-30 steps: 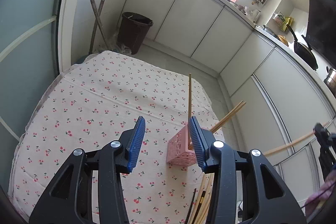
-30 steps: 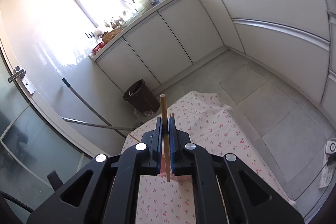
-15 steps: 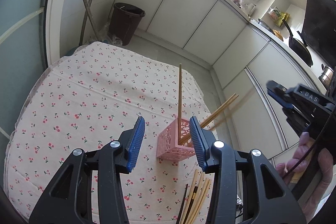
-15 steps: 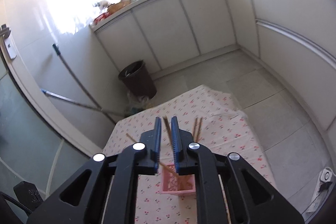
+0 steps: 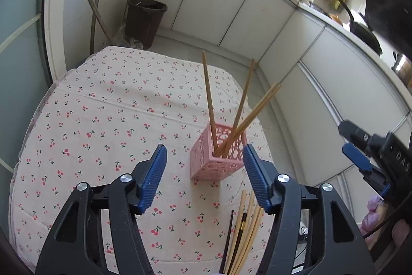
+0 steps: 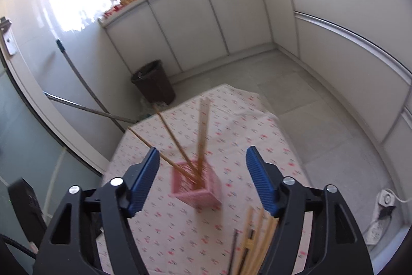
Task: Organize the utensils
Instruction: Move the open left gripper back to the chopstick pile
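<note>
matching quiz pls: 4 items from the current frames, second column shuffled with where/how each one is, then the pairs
1. pink basket
2. loose chopsticks
3. brown bin
4. left gripper

A. on the floor by the cabinets
B. open, holding nothing
C. upright on the cherry-print cloth, chopsticks standing in it
D. lying flat on the cloth, nearer the camera than the basket

Pairs: 1-C, 2-D, 3-A, 4-B

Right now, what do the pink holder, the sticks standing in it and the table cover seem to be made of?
Holder: likely moulded plastic, matte pink, walls pierced with round cutouts. Sticks: probably bamboo or wood, plain tan, thin and straight. Cover: looks like woven cloth, cream with a cherry print, showing fold creases.
</note>
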A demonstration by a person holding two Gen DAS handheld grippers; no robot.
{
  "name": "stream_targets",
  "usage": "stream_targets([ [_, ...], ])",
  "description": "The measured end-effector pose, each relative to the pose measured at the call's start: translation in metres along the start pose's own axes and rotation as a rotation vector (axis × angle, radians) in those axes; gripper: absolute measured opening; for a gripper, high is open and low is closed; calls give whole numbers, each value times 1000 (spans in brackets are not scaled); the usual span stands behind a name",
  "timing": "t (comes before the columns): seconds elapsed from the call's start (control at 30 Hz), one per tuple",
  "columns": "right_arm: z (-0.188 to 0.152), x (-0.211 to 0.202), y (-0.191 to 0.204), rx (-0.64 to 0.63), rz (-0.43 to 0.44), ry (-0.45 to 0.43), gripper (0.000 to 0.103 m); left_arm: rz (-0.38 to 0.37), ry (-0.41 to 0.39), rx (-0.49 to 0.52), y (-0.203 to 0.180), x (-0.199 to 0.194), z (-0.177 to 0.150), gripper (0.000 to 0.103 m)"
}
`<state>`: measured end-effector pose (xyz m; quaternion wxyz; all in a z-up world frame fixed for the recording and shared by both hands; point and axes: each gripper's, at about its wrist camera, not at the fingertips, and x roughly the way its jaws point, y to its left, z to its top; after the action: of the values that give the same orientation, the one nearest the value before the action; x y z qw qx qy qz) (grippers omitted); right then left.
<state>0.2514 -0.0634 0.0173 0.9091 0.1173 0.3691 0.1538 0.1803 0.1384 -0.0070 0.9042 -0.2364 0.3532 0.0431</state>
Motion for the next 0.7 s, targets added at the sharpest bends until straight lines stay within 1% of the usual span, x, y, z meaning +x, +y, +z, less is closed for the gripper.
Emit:
stream_targets([
  [0.07,-10,1,-11,3,-32,28,75,10,11,21,-6,3,-5,70],
  [0.1,-15,1,-17,9,-43,42,79,14,16,31,-9,4,-9,73],
  [0.13,-20,2,-22,13,-53,53,83,20,20,43,-12,6,-12,80],
  [0.2,-31,2,-32,20,-74,79,85,31,25,61,-17,8,-17,86],
  [0.27,-41,1,-40,19,-94,106,89,49,47,87,-22,14,-23,94],
  [0.3,-47,1,-46,20,-110,121,92,59,64,100,-23,18,-27,95],
  [0.4,-67,3,-67,37,-138,188,92,86,111,125,-27,30,-40,96],
  [0.5,-84,7,-92,88,-171,269,92,110,157,159,-30,42,-52,96],
  [0.63,-101,7,-120,163,-213,320,93,131,194,199,-36,53,-64,96],
  [0.7,-107,6,-132,219,-215,348,94,137,213,215,-39,59,-68,96],
])
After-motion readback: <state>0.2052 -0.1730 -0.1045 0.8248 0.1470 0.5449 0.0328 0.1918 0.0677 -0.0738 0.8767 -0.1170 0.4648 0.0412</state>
